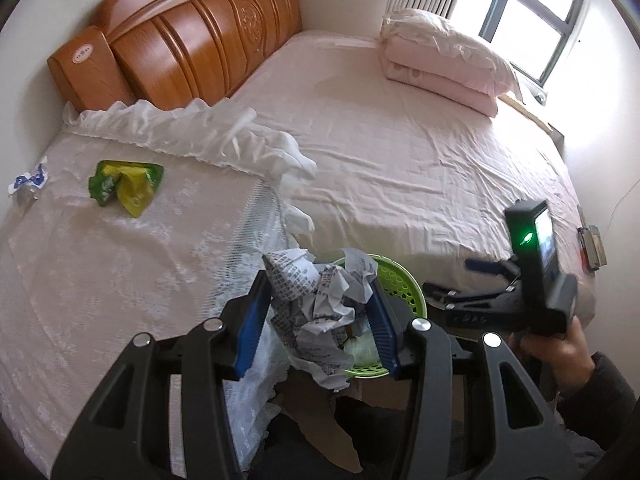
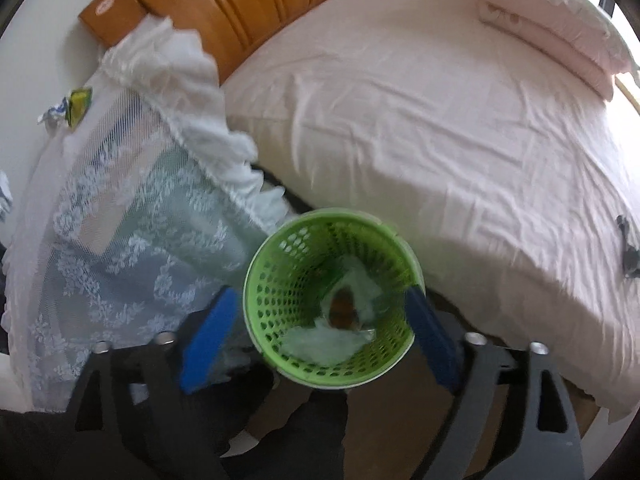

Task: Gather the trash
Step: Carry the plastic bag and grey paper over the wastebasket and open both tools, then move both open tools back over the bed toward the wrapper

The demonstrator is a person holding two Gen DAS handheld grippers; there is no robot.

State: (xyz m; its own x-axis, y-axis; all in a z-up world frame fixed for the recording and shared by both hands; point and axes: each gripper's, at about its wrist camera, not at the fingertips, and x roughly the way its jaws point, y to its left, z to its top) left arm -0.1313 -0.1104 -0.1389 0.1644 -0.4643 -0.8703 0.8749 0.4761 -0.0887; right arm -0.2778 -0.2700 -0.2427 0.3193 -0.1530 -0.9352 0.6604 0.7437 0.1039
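My left gripper (image 1: 320, 286) is shut on a crumpled printed paper (image 1: 320, 300), held between its blue pads just above a green perforated basket (image 1: 404, 292). In the right wrist view the basket (image 2: 276, 280) stands on the floor beside the bed, with white tissue (image 2: 332, 344) and a brown scrap (image 2: 344, 308) at its bottom. My right gripper (image 2: 322, 292) hangs open over the basket's mouth, nothing between its fingers; it also shows as the right gripper (image 1: 456, 278), held by a hand. A green-yellow wrapper (image 1: 126, 186) and a blue-white wrapper (image 1: 28, 182) lie on the lace-covered stand.
The lace-covered stand (image 1: 120, 280) sits left of the basket, against the wooden headboard (image 1: 192, 32). The bed (image 1: 400, 160) with a pink sheet fills the right, with folded bedding and a pillow (image 1: 444, 56) near the window. A small dark object (image 1: 592, 246) lies at the bed's right edge.
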